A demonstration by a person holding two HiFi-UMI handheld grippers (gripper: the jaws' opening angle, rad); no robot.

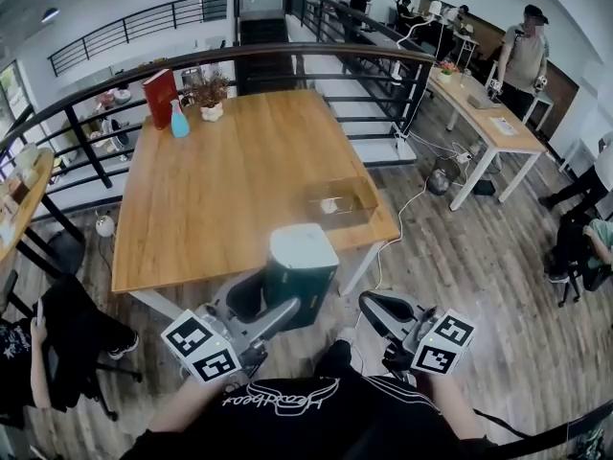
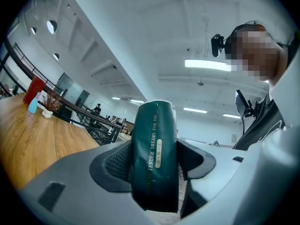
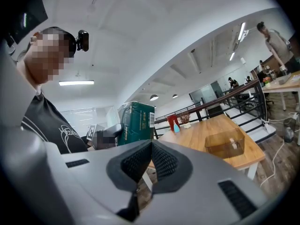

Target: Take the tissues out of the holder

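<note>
Green tissue pack (image 1: 302, 257), wooden table (image 1: 239, 180), railing (image 1: 287, 54)

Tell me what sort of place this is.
Probably an open-plan office, perhaps on a mezzanine: a wooden table beside a black railing, a staircase beyond, and people around a long desk to the right.

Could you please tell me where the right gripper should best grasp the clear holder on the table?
Probably a thin side wall of the holder, at its top edge, coming down from above: it stands upright near the table's edge and its top appears open.
</note>
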